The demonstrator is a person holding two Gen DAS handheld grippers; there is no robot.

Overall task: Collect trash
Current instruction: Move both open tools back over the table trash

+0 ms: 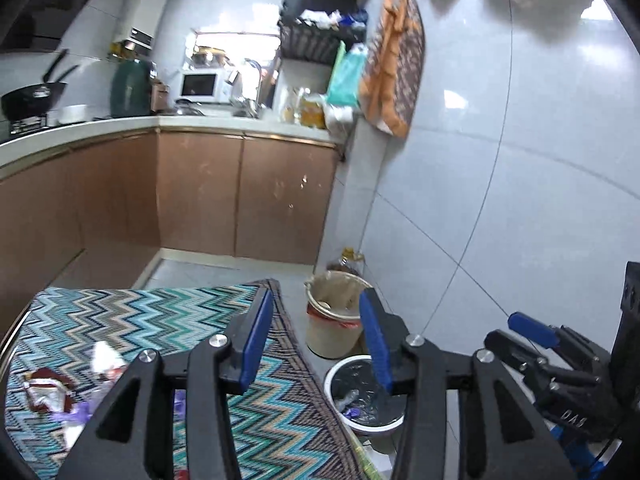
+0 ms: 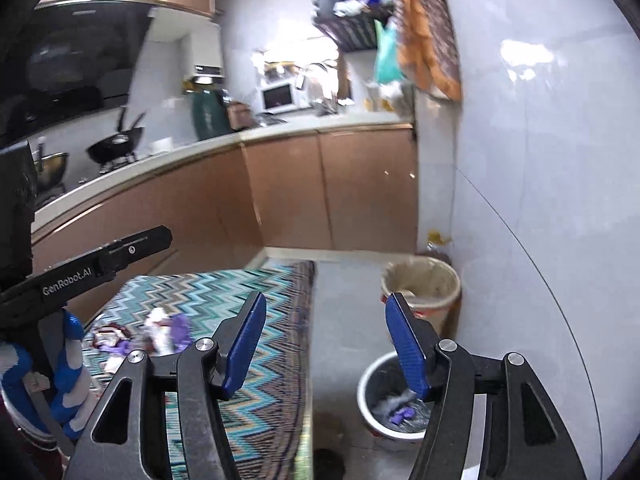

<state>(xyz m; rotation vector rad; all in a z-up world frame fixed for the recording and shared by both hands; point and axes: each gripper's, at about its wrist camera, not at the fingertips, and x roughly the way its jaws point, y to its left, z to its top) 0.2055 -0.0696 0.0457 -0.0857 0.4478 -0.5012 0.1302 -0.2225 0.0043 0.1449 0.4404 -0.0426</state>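
- We hold the left gripper (image 1: 316,336) with its jaws spread and nothing between them; the right gripper (image 2: 326,344) is the same, spread and empty.
- The trash pile (image 1: 68,388), wrappers and purple scraps, lies on the zigzag cloth (image 1: 160,312) at about 8 o'clock from the left jaws, and at about 9 o'clock from the right jaws (image 2: 156,332).
- We judge the left gripper nearer.
- The lined bin (image 1: 362,396) sits on the floor at 5 o'clock.
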